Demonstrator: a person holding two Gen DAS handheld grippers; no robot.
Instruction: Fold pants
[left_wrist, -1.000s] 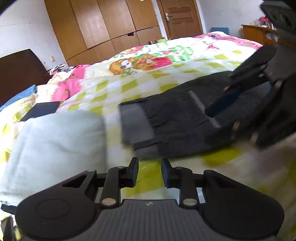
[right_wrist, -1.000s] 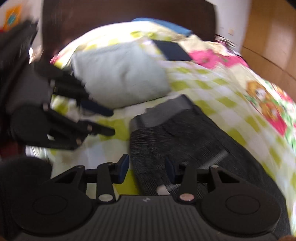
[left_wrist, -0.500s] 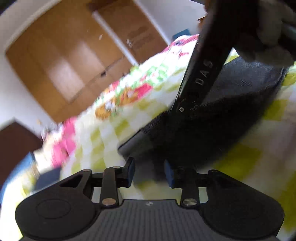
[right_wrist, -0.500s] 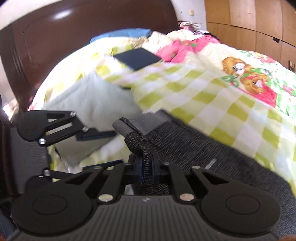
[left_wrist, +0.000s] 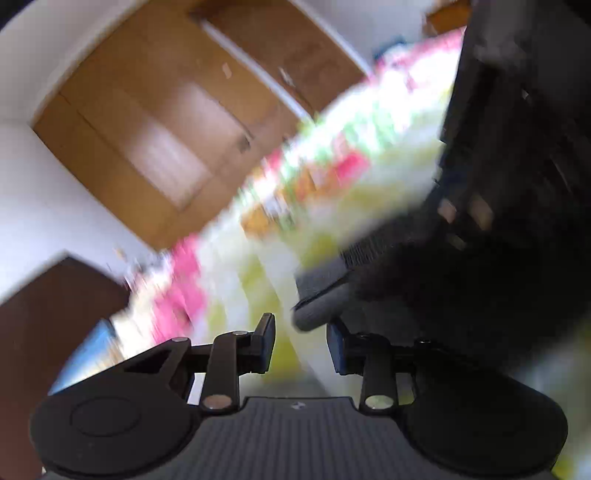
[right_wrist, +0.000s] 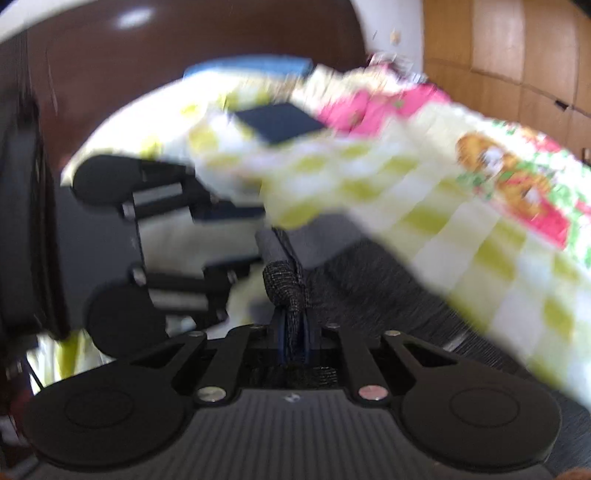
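Right wrist view: my right claw (right_wrist: 293, 341) pinches the pants (right_wrist: 369, 273) at their grey waistband edge.
Left wrist view: my left claw (left_wrist: 300, 343) gapes, holding nothing.
Pants: dark grey, on the checked bed (right_wrist: 424, 192), beside my left claw.

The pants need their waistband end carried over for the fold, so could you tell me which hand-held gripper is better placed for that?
Probably the right hand-held gripper: it is shut on the pants near the waistband. The left hand-held gripper is open, holding nothing.
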